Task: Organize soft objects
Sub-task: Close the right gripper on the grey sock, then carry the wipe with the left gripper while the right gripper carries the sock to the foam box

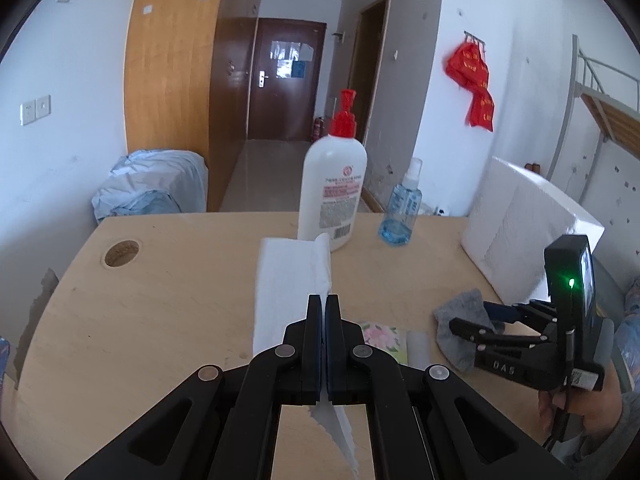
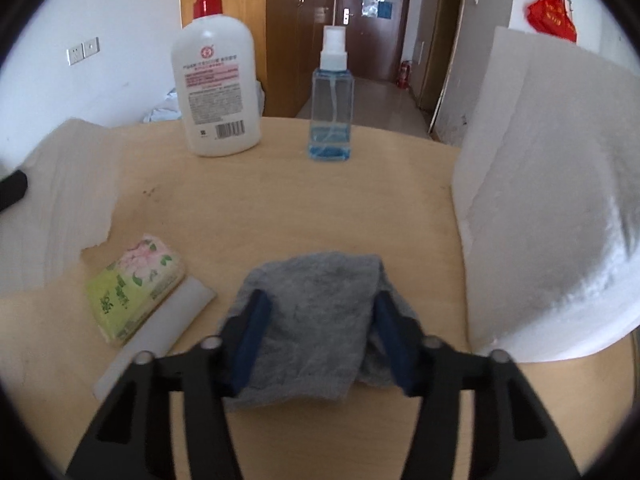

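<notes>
Sock [image 2: 312,320] between hand-held gripper [image 2: 318,312] fingers (grey)

Lotion bottle [image 2: 216,92] beside spray bottle [image 2: 331,108] – both upright on table [image 2: 280,208].

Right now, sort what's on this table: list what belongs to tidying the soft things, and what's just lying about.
Part of the job:
- white tissue, pinched in the left gripper
- grey cloth, between the open fingers of the right gripper
- tissue pack

Lying about:
- lotion bottle
- spray bottle
- white foam block
</notes>
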Tool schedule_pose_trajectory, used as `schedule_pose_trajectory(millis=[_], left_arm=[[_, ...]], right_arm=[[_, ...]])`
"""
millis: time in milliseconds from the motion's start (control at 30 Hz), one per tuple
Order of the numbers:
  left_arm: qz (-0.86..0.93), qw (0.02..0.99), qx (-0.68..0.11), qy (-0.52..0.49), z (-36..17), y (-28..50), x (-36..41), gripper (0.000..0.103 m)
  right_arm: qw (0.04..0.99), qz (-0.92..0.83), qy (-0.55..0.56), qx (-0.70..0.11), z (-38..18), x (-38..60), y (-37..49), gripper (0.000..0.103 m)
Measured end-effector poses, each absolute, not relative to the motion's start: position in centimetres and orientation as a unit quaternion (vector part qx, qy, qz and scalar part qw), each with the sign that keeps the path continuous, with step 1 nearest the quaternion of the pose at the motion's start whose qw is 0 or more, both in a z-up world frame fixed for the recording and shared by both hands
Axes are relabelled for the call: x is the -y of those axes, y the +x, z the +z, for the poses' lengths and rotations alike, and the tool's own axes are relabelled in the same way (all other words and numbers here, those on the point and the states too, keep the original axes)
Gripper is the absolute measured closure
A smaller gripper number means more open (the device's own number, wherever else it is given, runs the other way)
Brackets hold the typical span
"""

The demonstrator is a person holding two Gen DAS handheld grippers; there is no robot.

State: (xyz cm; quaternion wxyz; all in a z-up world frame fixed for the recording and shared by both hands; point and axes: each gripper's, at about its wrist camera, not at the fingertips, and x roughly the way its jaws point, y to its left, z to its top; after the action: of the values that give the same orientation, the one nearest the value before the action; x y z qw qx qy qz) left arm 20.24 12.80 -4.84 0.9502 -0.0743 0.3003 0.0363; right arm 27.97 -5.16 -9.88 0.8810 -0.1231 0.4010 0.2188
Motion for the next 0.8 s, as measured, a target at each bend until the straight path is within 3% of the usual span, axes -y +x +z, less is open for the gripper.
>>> schedule_pose_trajectory(millis=[67,133,167,200,800], left_arm=[[0.035,0.95,-0.301,-0.072,-5.0,20.2,-12.8,0.102],[0.035,0.95,-0.303,-0.072,-5.2,20.2,-12.6,0.102],[0.033,0.95,-0.304,-0.071,-5.2,20.2,-12.5,0.102],[0.032,0.95,-0.303,-0.069,-5.2,20.1,-12.4,0.102],[0.026,0.963,-0.263,-0.052,-2.4,17.6,-10.3,0.102]], right_arm=[[0.878,0.226,-0.113,-0.407,-10.0,5.3,28.1,0.064],[0.877,0.227,-0.107,-0.409,-10.0,5.4,28.1,0.077],[0.877,0.228,-0.101,-0.41,-9.9,5.6,28.1,0.088],[0.879,0.226,-0.096,-0.409,-9.8,5.8,28.0,0.092],[0.909,0.24,-0.048,-0.337,-3.6,7.7,23.1,0.096]])
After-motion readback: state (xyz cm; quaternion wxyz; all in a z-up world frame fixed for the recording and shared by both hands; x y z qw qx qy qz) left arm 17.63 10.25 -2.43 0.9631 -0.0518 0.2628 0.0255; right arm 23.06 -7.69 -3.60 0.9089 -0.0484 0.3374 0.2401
